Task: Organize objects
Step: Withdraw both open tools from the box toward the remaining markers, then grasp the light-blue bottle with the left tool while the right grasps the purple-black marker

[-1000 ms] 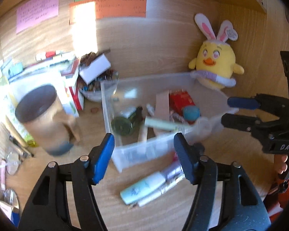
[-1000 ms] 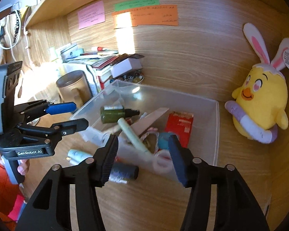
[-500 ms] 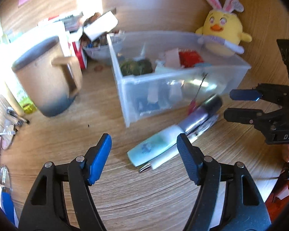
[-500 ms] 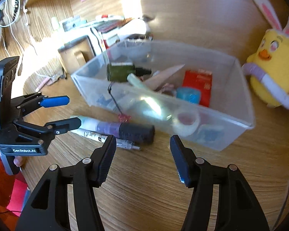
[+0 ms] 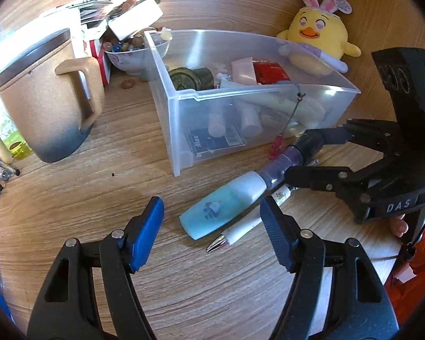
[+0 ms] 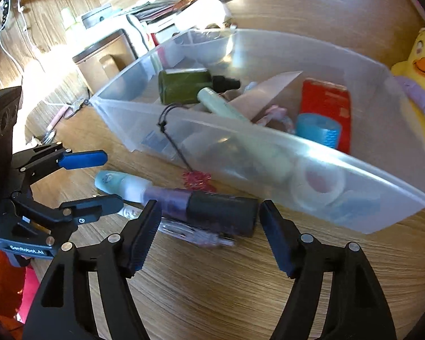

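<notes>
Both my hand-held grippers dropped toward the counter; right hand-held gripper jaws opening around the tube's black cap.

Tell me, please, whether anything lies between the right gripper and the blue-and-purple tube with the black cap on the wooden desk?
Nothing visible does. The right gripper, jaws opening, straddles the black cap end of the blue-and-purple tube; a white pen lies alongside the tube.

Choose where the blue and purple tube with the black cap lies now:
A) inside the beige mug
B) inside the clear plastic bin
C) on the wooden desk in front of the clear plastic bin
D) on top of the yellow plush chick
C: the tube lies flat on the wooden desk, just outside the front wall of the clear plastic bin, beside a white pen.
</notes>
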Demonstrator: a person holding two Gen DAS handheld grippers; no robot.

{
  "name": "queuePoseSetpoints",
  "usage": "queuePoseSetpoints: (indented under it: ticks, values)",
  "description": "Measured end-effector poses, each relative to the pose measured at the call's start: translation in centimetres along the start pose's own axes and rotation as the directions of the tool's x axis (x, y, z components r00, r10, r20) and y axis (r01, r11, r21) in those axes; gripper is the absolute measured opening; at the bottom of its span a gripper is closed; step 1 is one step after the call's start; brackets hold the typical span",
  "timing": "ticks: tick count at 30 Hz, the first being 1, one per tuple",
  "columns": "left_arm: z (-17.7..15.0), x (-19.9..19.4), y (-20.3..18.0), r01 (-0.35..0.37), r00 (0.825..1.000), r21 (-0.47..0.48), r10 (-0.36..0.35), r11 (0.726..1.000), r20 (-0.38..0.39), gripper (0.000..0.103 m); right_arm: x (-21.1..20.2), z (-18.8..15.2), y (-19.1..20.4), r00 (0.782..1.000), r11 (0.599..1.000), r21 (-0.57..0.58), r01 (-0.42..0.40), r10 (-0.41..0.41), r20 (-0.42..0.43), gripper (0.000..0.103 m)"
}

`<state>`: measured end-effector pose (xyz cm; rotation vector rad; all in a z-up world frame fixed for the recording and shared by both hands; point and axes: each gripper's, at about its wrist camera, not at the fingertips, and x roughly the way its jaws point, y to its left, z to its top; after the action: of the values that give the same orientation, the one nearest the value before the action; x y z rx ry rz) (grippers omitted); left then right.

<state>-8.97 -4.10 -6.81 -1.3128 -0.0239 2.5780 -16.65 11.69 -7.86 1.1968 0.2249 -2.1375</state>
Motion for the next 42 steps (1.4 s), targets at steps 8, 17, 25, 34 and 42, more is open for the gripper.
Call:
queuePoseSetpoints:
  ticks: [8, 17, 25, 34, 42]
  values:
    - [-0.5, -0.1, -0.9, 0.025, 1.000, 0.049, -0.024, 0.998, -0.012, 0.070, 1.0, 0.4, 1.6, 0.998, 0.999, -0.001, 0.054, -0.054, 0.008, 0.086]
    - [-0.5, -0.9, 0.1, 0.031, 0.999, 0.020, -0.031, 0.999, 0.017, 0.069, 1.5, 0.1, 2.3, 0.994, 0.994, -0.017, 0.111, -0.110, 0.009, 0.090]
    - [0.1, 0.1, 1.1, -0.001, 1.000, 0.007, 0.001, 1.000, -0.007, 0.069, 0.5, -0.3, 1.4, 0.992, 0.993, -0.009, 0.121, -0.121, 0.023, 0.060]
    - [-0.1, 0.6, 0.2, -0.098, 0.995, 0.059, 0.098, 0.993, 0.007, 0.047, -1.5, -2.3, 1.6, 1.000, 0.998, -0.050, 0.025, -0.026, -0.016, 0.047]
    - [-0.7, 0.4, -1.4, -0.103, 0.994, 0.093, 0.101, 0.990, 0.031, 0.024, -1.8, -1.7, 2.9, 0.999, 0.993, -0.113, 0.034, -0.034, 0.006, 0.060]
